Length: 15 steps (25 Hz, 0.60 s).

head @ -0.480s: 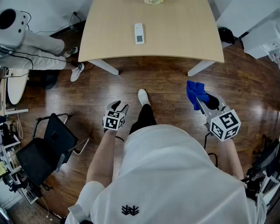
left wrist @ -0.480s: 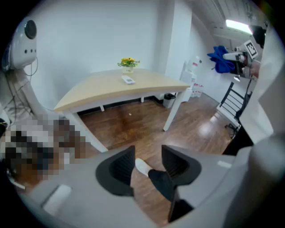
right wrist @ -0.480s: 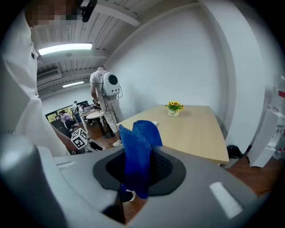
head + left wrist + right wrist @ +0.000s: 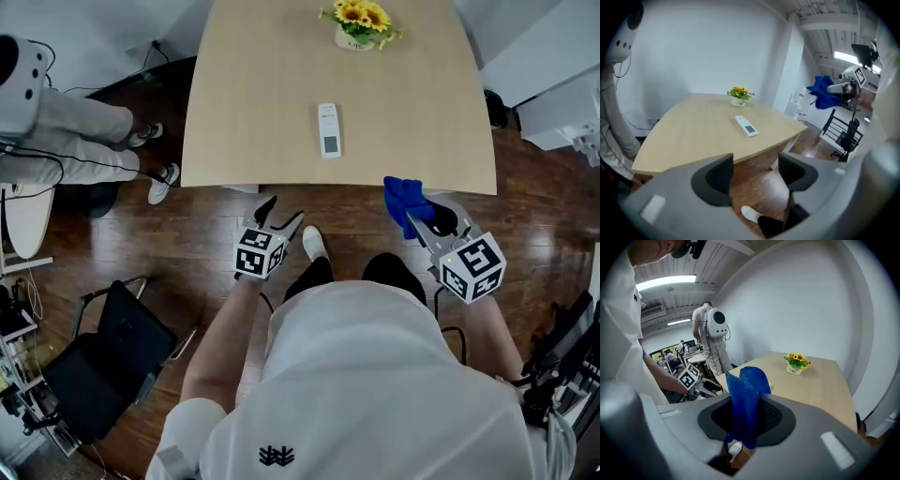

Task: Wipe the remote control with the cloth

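Note:
A white remote control [image 4: 328, 129] lies flat near the front edge of the light wooden table [image 4: 244, 103], and it also shows in the left gripper view [image 4: 746, 125]. My left gripper [image 4: 280, 218] hovers over the floor just short of the table edge, left of the remote; its jaws stand open with nothing between them [image 4: 754, 172]. My right gripper [image 4: 419, 219] is shut on a blue cloth [image 4: 403, 197], held at the table's front edge, right of the remote. The cloth [image 4: 744, 399] hangs bunched between the right pads.
A pot of sunflowers [image 4: 360, 24] stands at the table's far side. Another person [image 4: 66, 122] in grey trousers stands at the left. A black chair [image 4: 98, 361] sits at lower left, white cabinets [image 4: 562, 84] at the right. My white shoe [image 4: 312, 243] is on the dark wooden floor.
I have stepped toward the table: it fills more of the head view and the sunflowers have come into sight. Both grippers have moved forward to its front edge, the cloth still held.

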Each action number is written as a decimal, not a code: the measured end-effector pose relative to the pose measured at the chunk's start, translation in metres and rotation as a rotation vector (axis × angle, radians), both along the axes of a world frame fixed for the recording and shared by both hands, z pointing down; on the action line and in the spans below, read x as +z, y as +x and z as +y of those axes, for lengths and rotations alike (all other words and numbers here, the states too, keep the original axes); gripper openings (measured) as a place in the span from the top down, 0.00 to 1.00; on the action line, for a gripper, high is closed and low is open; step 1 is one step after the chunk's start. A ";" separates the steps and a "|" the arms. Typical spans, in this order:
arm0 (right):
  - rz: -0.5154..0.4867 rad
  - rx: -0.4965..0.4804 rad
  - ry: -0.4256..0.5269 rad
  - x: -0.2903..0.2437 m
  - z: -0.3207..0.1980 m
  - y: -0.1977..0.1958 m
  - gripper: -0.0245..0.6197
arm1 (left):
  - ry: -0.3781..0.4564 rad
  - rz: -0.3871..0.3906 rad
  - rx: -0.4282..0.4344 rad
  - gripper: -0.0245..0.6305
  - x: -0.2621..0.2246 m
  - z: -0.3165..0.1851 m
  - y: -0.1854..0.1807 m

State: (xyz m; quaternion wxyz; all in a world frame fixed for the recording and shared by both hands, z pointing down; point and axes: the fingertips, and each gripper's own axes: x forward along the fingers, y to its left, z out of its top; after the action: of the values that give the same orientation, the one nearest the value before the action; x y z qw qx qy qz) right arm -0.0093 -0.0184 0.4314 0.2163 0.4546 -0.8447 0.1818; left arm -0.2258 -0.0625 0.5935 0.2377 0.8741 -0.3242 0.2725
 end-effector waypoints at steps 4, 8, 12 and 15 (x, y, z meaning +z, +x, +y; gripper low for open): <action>0.002 -0.020 -0.005 0.002 -0.033 0.001 0.83 | 0.005 0.025 -0.029 0.47 -0.005 -0.025 0.021; -0.005 -0.053 -0.003 0.000 -0.066 0.006 0.83 | 0.013 0.044 -0.047 0.46 -0.012 -0.050 0.042; -0.001 -0.116 0.009 -0.007 -0.088 0.019 0.83 | 0.009 0.038 -0.104 0.44 -0.007 -0.069 0.067; 0.006 -0.135 0.005 -0.008 -0.100 0.039 0.83 | 0.016 0.013 -0.147 0.38 0.002 -0.087 0.091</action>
State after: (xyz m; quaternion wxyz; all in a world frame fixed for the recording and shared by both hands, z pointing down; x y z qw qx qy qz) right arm 0.0300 -0.1186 0.4235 0.2295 0.3975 -0.8733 0.1630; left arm -0.1352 -0.1499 0.5959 0.2521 0.8515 -0.3884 0.2461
